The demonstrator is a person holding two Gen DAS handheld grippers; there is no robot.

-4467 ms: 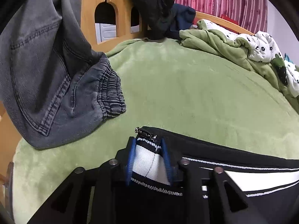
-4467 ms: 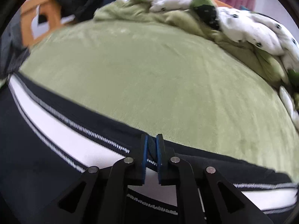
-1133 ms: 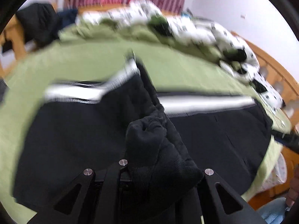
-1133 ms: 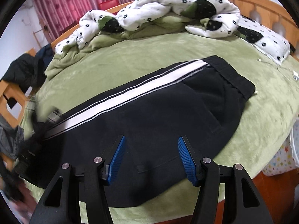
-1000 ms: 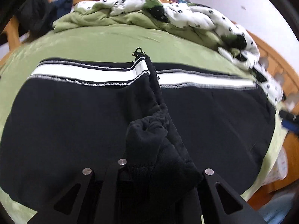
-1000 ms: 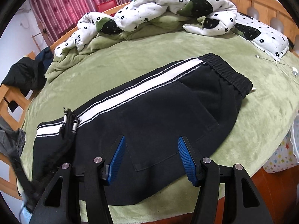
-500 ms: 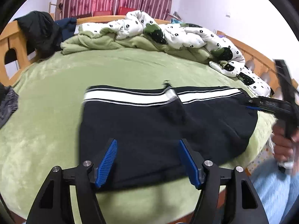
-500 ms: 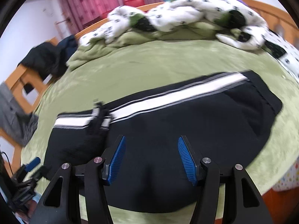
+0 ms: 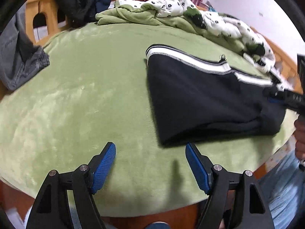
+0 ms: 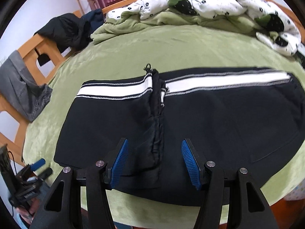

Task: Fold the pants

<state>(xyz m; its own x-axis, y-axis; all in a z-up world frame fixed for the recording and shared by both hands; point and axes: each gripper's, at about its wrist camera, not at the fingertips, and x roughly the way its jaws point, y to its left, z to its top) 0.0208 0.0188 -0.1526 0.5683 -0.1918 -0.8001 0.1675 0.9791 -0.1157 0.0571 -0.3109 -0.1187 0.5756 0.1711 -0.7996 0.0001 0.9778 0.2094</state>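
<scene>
Black pants with a white side stripe (image 10: 209,114) lie folded over on the green blanket (image 9: 85,95). Their leg ends (image 10: 155,114) rest across the middle of the top layer. In the left wrist view the pants (image 9: 200,99) lie ahead to the right. My left gripper (image 9: 150,146) hovers over bare blanket just short of their near left corner, its jaws opening with nothing between them. My right gripper (image 10: 154,141) stands open above the near edge of the pants, astride the leg ends without touching them. It also shows at the right edge of the left wrist view, right gripper (image 9: 286,97).
Grey jeans (image 9: 19,63) hang over the wooden bed frame (image 10: 38,45) at the left. A dark jacket (image 10: 66,30) lies at the far left corner. A crumpled dotted duvet (image 10: 209,5) fills the far side. A person's hand (image 9: 300,139) is at the right edge.
My left gripper has let go of the black leg ends, opened wide and drawn back to the left, off the pants. My right gripper has slid left over the pants, still open.
</scene>
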